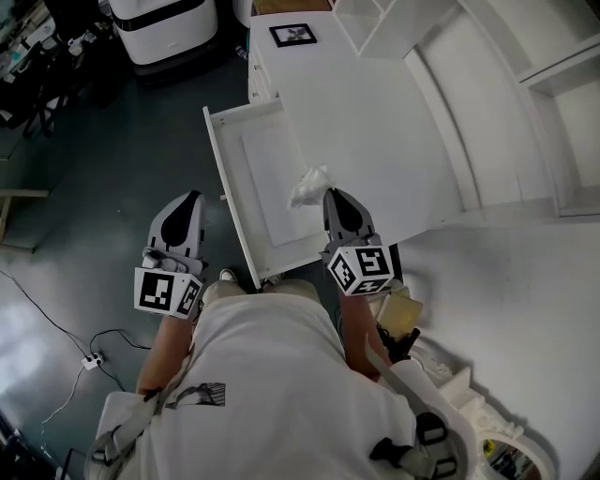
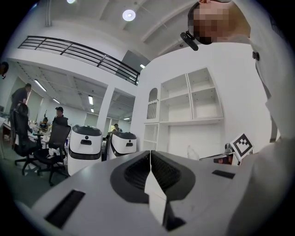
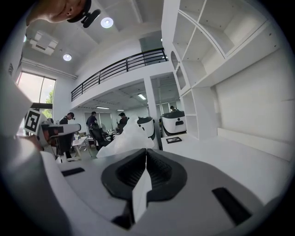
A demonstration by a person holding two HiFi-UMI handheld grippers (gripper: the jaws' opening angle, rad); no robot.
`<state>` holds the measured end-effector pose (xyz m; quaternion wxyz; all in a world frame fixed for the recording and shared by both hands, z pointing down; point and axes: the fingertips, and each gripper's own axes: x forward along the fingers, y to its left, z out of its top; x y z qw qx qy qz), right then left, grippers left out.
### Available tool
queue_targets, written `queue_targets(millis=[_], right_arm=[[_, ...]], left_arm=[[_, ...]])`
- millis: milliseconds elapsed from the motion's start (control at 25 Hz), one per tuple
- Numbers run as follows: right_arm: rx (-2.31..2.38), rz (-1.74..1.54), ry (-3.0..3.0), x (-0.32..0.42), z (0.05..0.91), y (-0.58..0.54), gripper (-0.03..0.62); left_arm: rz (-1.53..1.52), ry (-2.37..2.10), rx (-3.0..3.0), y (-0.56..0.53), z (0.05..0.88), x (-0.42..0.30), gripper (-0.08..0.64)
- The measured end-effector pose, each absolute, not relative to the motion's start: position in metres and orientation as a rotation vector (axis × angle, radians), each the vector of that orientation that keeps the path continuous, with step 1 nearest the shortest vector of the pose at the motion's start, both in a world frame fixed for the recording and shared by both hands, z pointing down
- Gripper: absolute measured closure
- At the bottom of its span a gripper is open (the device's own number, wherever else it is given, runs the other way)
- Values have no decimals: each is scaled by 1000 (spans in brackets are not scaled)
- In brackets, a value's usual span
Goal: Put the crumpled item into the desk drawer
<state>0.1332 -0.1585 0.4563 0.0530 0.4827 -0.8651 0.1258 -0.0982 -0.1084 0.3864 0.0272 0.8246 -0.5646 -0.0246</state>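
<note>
Right tool (image 1: 331,195) pinching crumpled item (image 1: 308,187) at its tips, over open drawer (image 1: 262,173)

White desk (image 1: 375,112), drawer (image 1: 264,159) pulled open, small framed picture (image 1: 292,35) at far end, perhaps a photo

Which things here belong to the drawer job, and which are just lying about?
Job:
- crumpled item, pinched at the tip of the shut right gripper
- desk drawer, pulled open

Lying about:
- picture frame on the desk
- white machine on the floor
- power strip
- left gripper, shut and empty
</note>
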Motion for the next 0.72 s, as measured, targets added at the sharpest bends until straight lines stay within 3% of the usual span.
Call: queue_targets(millis=[720], right_arm=[[1332,635,-2514,115,558,-180,578]], left_arm=[[18,-1761,2447,-92,421,-91,541]])
